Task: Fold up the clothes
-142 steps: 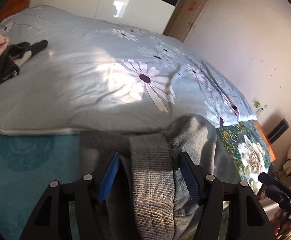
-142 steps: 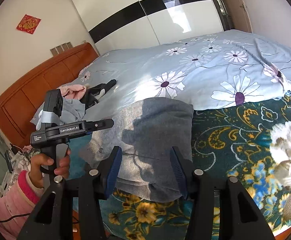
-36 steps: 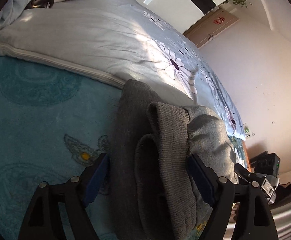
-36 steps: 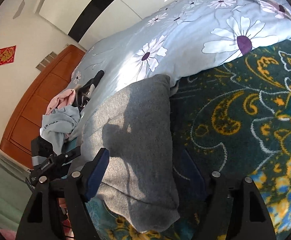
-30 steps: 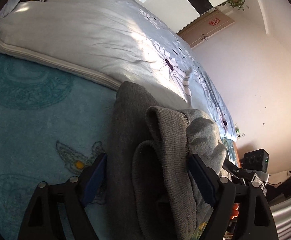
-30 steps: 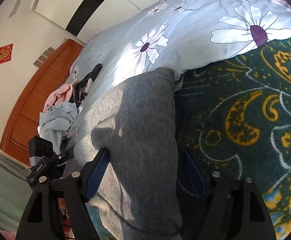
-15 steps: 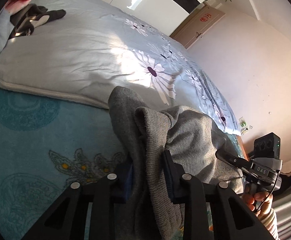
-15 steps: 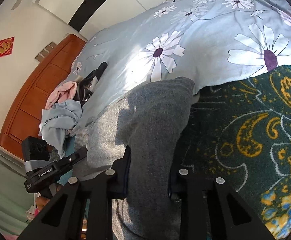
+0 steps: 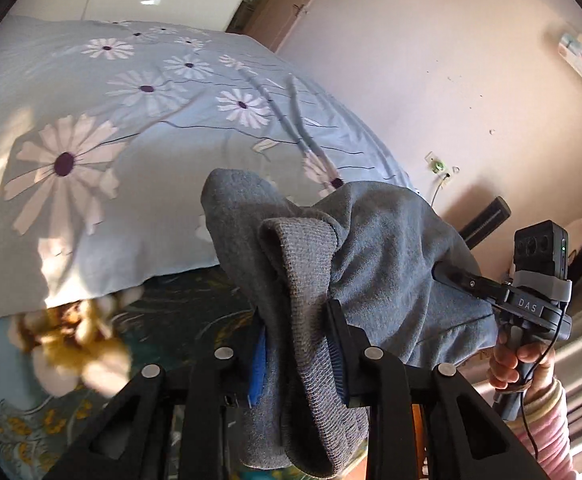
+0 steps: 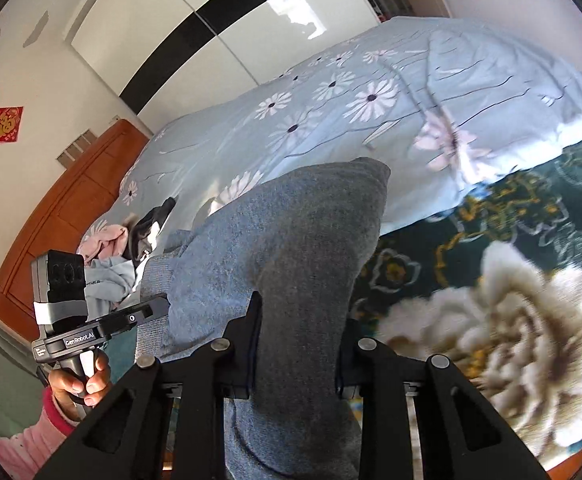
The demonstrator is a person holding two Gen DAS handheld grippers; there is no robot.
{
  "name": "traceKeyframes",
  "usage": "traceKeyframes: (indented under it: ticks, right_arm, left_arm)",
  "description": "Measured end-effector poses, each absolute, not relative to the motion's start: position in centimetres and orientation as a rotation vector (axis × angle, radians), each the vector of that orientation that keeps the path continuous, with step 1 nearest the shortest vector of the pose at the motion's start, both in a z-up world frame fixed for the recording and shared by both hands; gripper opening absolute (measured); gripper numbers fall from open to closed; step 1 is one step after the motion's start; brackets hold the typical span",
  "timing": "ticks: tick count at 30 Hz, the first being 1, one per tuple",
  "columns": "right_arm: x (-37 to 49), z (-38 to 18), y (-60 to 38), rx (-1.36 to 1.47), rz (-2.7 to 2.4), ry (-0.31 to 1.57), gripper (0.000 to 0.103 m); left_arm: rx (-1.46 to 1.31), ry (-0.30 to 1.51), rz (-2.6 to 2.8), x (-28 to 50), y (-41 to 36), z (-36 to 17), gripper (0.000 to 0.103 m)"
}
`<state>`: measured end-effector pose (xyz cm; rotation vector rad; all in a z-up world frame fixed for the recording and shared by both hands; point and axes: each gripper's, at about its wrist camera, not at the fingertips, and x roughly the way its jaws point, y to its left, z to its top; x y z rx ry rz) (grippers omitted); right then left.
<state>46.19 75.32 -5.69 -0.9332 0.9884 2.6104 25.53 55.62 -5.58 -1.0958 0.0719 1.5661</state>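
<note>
At lower centre of both views, my left fingers [image 9: 297,344] and right fingers [image 10: 297,346] clamp the grey sweater [image 10: 291,248].

"DAS" is printed on the right gripper [image 9: 443,276]; "GenRobot.AI" is printed on the left gripper [image 10: 159,308].

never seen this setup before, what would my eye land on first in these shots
Most striking is the grey sweater, bunched and hanging in mid-frame, clamped by the left tool at its ribbed hem and by the right tool at the other side. Behind it spreads the pale blue daisy-print duvet, with a dark floral blanket on the near part of the bed.
</note>
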Motion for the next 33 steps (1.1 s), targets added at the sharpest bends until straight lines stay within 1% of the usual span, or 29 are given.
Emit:
traceKeyframes:
  ticks: [6, 11, 15, 18, 22, 23, 24, 26, 30, 33]
  right_arm:
    - [51.3, -4.0, 83.8, -0.908, 2.575, 0.916, 0.028]
    - [54.5, -4.4, 89.8, -0.897, 2.546, 0.903, 0.028]
    - [56.0, -5.3, 93.5, -0.930, 2.525, 0.885, 0.028]
    - [56.4, -7.0, 95.6, -0.965, 2.518, 0.893, 0.028]
    - [56.9, -11.5, 97.9, -1.013, 2.459, 0.978, 0.030]
    - [57.1, -12.7, 98.4, -1.023, 2.439, 0.996, 0.033]
    - [57.5, -13.3, 98.8, -0.996, 2.443, 1.030, 0.037]
    - [58.4, -13.9, 99.2, -0.933, 2.461, 1.084, 0.038]
    - [58.2, -13.0, 98.5, -0.955, 2.440, 1.010, 0.038]
    - [58.4, -11.2, 97.3, -0.990, 2.406, 0.881, 0.040]
  left_arm:
    - [-1.060, 0.123, 1.507, 30.1, 65.2, -5.2, 0.029]
    - [-1.044, 0.145, 1.457, 33.3, 70.9, -6.6, 0.029]
    - [-1.076, 0.141, 1.407, 35.0, 74.2, -9.0, 0.029]
    - [-1.119, 0.150, 1.386, 35.3, 75.4, -11.7, 0.029]
    - [-1.171, 0.126, 1.379, 34.4, 75.9, -14.1, 0.030]
    - [-1.172, 0.124, 1.379, 34.2, 75.9, -14.3, 0.032]
    - [-1.160, 0.142, 1.384, 34.4, 76.0, -14.2, 0.032]
    - [-1.135, 0.175, 1.396, 34.7, 76.1, -13.9, 0.033]
    - [-1.112, 0.180, 1.392, 35.1, 75.6, -13.2, 0.035]
    - [-1.098, 0.218, 1.407, 34.8, 74.5, -12.2, 0.039]
